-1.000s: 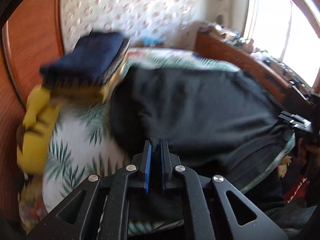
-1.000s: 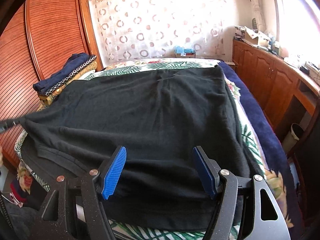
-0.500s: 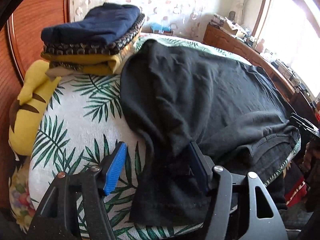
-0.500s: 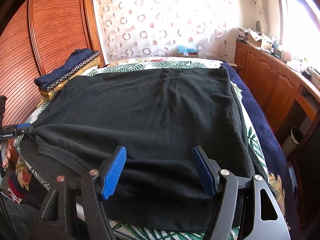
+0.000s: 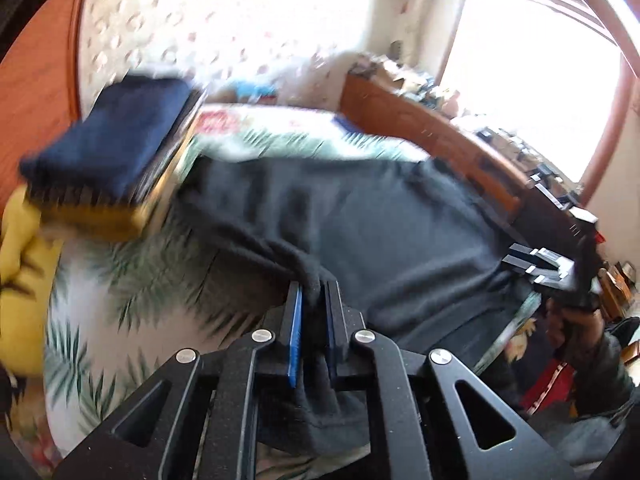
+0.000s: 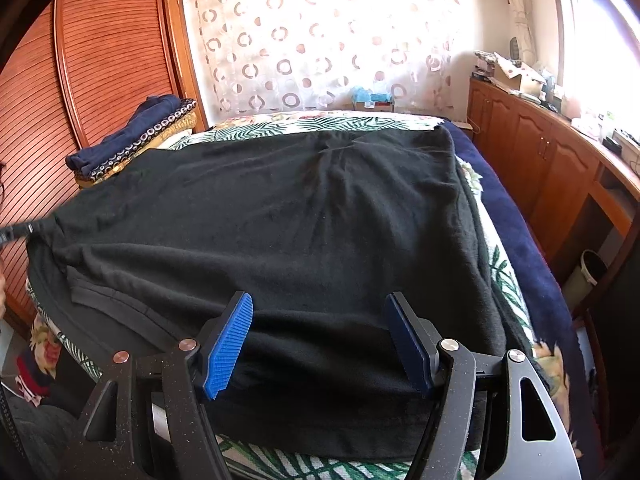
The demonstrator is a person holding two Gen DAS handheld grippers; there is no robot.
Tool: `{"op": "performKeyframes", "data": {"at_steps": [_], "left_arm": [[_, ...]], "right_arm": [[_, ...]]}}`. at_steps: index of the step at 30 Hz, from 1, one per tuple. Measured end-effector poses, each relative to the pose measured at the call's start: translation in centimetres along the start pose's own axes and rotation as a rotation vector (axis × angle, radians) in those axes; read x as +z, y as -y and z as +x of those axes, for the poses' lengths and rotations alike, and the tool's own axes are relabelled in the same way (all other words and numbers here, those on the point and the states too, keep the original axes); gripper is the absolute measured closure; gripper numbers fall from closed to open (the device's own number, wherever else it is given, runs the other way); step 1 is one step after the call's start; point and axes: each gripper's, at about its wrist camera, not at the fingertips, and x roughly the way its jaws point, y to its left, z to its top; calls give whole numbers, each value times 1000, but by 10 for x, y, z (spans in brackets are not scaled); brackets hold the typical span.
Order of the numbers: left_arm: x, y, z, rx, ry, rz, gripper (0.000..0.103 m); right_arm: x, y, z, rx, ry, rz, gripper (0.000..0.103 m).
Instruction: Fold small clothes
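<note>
A black garment (image 6: pixel 300 220) lies spread across the bed, its left sleeve pulled out sideways. My left gripper (image 5: pixel 314 292) has that bunched sleeve (image 5: pixel 316 276) between its blue pads; the jaws are closing and the pads press on the cloth, which hangs lifted off the sheet. In the right wrist view the left gripper's tip (image 6: pixel 16 232) shows at the left edge, tugging the sleeve. My right gripper (image 6: pixel 320 340) stands open above the garment's near hem, nothing between its fingers. It also shows in the blurred left wrist view as the right gripper (image 5: pixel 536 268), held by a hand.
A stack of folded clothes (image 6: pixel 132 140) sits at the bed's far left, beside a yellow pillow (image 5: pixel 20 272). The palm-leaf sheet (image 6: pixel 320 122) covers the bed, with a navy blanket (image 6: pixel 520 240) on its right side. A wooden wardrobe (image 6: pixel 100 60) stands left, cabinets (image 6: pixel 540 160) right.
The left gripper stood open over the sleeve half a second ago; now it has closed on the cloth and risen, pulling the sleeve taut. The right gripper has not moved.
</note>
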Motion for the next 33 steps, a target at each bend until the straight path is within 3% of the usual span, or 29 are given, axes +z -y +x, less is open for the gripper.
{"op": "performKeyframes", "data": {"at_steps": [7, 17, 22, 28, 30, 32, 33], "left_arm": [[63, 68, 6, -125, 68, 140, 93], [117, 172, 34, -289, 71, 301, 100], [120, 206, 47, -275, 69, 387, 100], [112, 186, 51, -199, 48, 360, 99], [108, 174, 52, -171, 41, 347, 86], [104, 154, 54, -149, 40, 314, 60], [103, 146, 54, -140, 41, 299, 57]], "right_arm": [[3, 9, -16, -20, 39, 17, 32], [-4, 34, -46, -73, 105, 60, 32], [-9, 43, -56, -107, 104, 86, 32], [-5, 30, -50, -99, 97, 74, 32], [-3, 22, -42, -77, 92, 66, 32], [-1, 17, -34, -55, 86, 54, 32], [1, 10, -30, -43, 80, 42, 32]]}}
